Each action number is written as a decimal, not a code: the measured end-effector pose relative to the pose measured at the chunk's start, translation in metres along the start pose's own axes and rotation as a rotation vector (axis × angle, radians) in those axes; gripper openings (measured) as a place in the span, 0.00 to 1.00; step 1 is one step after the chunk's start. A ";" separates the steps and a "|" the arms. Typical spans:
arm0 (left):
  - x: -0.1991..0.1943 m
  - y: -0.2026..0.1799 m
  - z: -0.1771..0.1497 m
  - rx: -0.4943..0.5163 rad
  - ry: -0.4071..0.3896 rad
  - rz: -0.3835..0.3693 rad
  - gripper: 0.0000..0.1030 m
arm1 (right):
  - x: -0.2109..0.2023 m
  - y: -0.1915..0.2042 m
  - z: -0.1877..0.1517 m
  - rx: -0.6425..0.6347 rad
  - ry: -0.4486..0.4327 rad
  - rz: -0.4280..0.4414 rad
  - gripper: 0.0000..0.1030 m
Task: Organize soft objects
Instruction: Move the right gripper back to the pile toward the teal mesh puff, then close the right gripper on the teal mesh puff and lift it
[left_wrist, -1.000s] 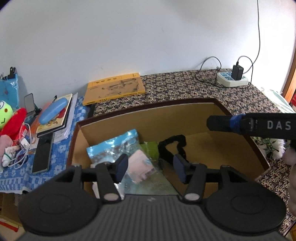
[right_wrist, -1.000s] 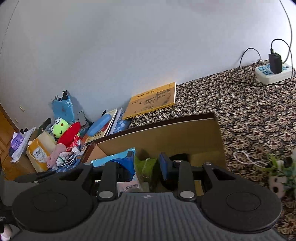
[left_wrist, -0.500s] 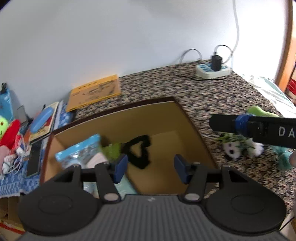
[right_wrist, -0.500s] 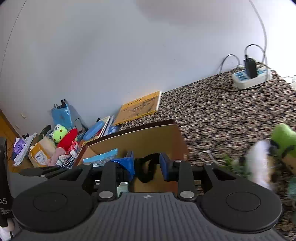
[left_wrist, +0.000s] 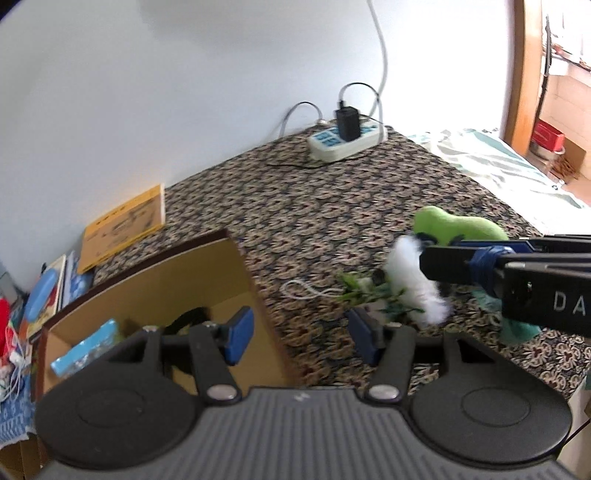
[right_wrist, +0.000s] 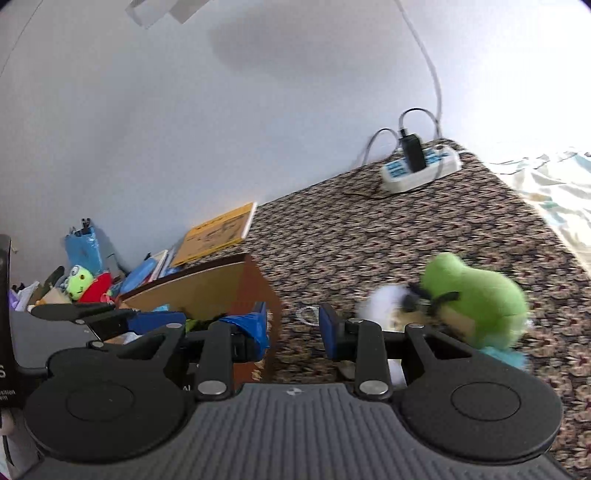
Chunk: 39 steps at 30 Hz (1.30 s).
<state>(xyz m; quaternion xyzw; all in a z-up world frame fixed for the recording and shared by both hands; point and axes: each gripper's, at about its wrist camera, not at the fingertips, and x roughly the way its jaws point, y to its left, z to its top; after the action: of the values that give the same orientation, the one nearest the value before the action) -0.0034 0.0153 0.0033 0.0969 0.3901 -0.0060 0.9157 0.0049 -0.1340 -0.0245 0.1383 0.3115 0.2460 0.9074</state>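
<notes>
- The left claw (left_wrist: 299, 338) is held with its two blue pads apart and nothing between them, above the right edge of the cardboard box (left_wrist: 184, 280).
- The right claw (right_wrist: 293, 328) is likewise seen spread, empty, over the patterned bench (right_wrist: 388, 240) between the box's corner and the toys.
- One green plush toy (right_wrist: 480, 291) is seen lying on the bench to the right of the box; one white fluffy toy (left_wrist: 413, 284) lies against it, blurred.
- A bit of turquoise plush (left_wrist: 517, 326) is seen beside them, partly hidden behind the right claw's body in the left wrist view.
- One white cord loop (left_wrist: 306, 290) is seen on the bench between the box and the toys.
- Inside the box, one black strap (left_wrist: 188, 317) and one light-blue packet (left_wrist: 86, 349) are seen.
- One yellow book (left_wrist: 123, 225) lies behind the box, and one white power strip (left_wrist: 347, 142) with one black charger plugged in is set near the wall.
- One green-faced red plush (right_wrist: 86, 284) is seen on the cluttered side to the left.
</notes>
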 end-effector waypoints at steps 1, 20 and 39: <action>0.001 -0.005 0.001 0.007 0.001 -0.006 0.58 | -0.003 -0.004 -0.001 -0.001 -0.001 -0.008 0.13; 0.027 -0.098 -0.007 0.114 0.049 -0.211 0.61 | -0.049 -0.097 -0.033 0.059 0.048 -0.195 0.13; 0.067 -0.170 -0.027 0.174 0.059 -0.530 0.73 | -0.031 -0.162 -0.041 0.239 0.165 -0.187 0.14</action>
<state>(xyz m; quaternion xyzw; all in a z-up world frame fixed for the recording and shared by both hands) 0.0091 -0.1419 -0.0920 0.0701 0.4261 -0.2758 0.8588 0.0160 -0.2830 -0.1057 0.1949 0.4233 0.1323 0.8748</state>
